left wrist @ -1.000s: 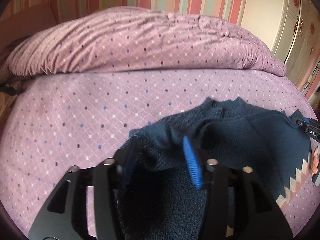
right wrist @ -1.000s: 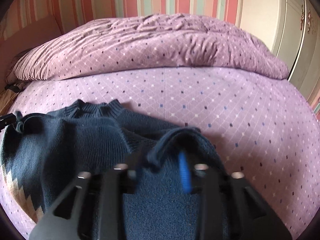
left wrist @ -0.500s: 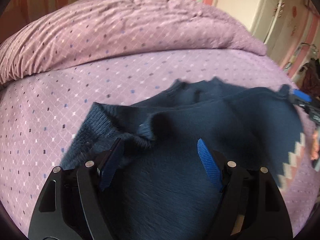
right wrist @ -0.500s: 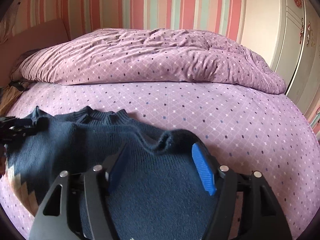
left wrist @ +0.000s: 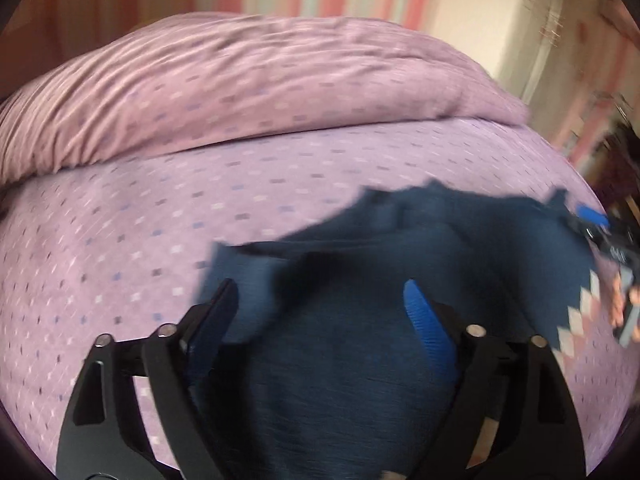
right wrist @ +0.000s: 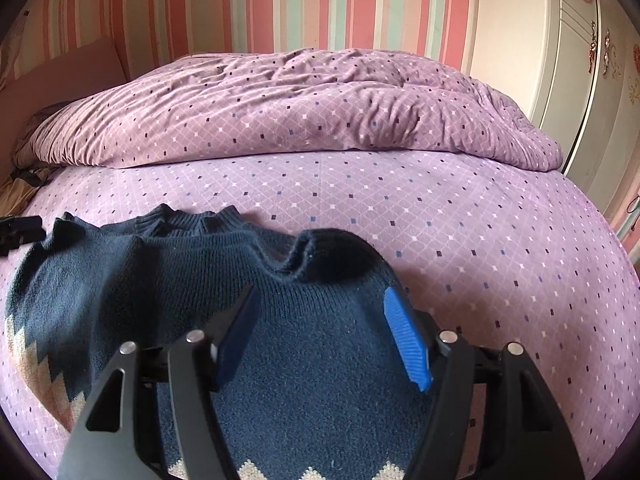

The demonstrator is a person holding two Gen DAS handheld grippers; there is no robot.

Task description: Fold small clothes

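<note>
A: Where does the navy sweater (right wrist: 168, 280) lie now?

B: Flat on the bed (right wrist: 460, 220), toward its near edge, collar pointing to the bunched duvet (right wrist: 300, 104) at the far side; the folded-over upper layer rests on top, with a raised hump of knit just ahead of the right tool (right wrist: 324, 320).

A: And the tools?

B: Both stand apart, pinching nothing. The left tool (left wrist: 320, 300) has just been opening, and cloth lies beneath its pads, not pressed between them; the right tool has opened too and now stands with its blue pads either side of the knit, clear of it.

A: So the fold is let go. How should the release be finished well?

B: I judge the step to be laying the fold down and letting go; draw each tool straight back and a little up, so no pad drags the knit and spoils the new edge; the loose weave looks apt to snag on the ribbed pads.

A: Anything to tidy?

B: That hump at the right; the left wrist view is blurred, so I cannot tell whether its side lies smooth; press both flat before the next fold, keeping the zigzag hem (right wrist: 36, 364) square to the bed's near edge.
</note>
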